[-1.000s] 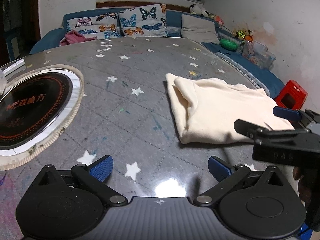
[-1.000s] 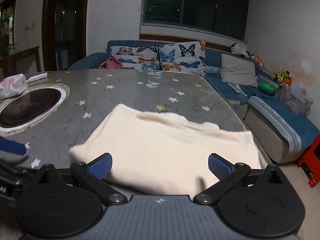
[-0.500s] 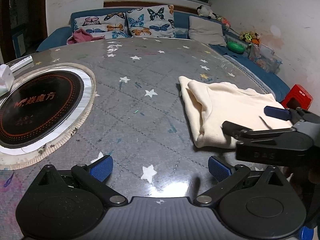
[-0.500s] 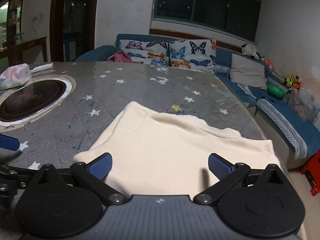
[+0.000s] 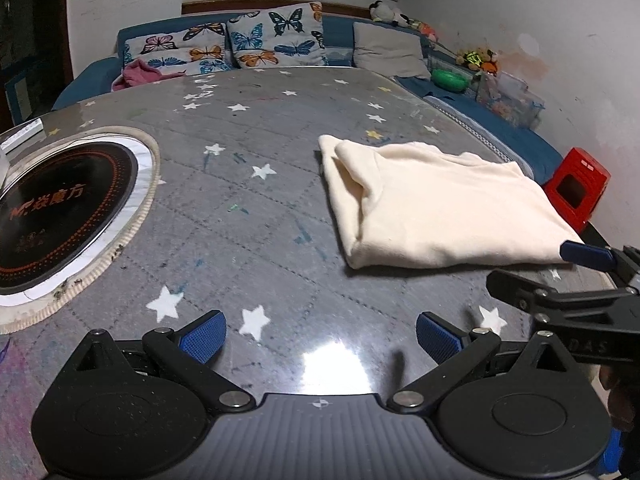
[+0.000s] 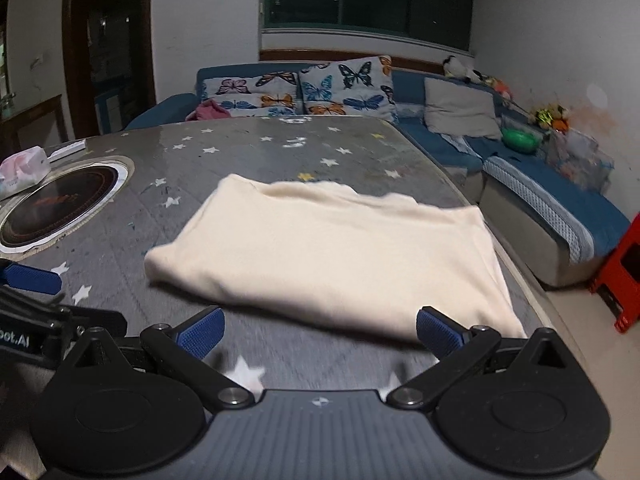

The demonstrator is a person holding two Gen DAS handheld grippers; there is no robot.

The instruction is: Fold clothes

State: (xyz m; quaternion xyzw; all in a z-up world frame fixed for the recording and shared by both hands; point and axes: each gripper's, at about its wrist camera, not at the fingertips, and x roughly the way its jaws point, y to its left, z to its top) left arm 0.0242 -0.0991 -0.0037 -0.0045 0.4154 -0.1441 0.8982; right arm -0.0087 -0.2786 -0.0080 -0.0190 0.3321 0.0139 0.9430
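1. The left tool (image 5: 320, 336) stood wide open, its blue ribbed pads holding nothing, above bare surface (image 5: 248, 240) near the front edge.
2. The right tool (image 6: 320, 332) was likewise wide open and empty, just short of the near edge of the garment (image 6: 332, 248); contact with the cloth could not be determined.
3. The cream garment (image 5: 440, 208) lay folded into a rough rectangle, soft and slightly rumpled, flat on the right half of the surface, its right side close to the surface's right edge.
4. The surface was grey, glossy and star-printed, with open room between the garment and a round black cooktop (image 5: 56, 216) inset at the left.
5. Beyond the far and right edges ran a blue sofa (image 6: 440, 136) with butterfly cushions (image 6: 344, 88); a red stool (image 6: 620, 272) stood on the floor at right.
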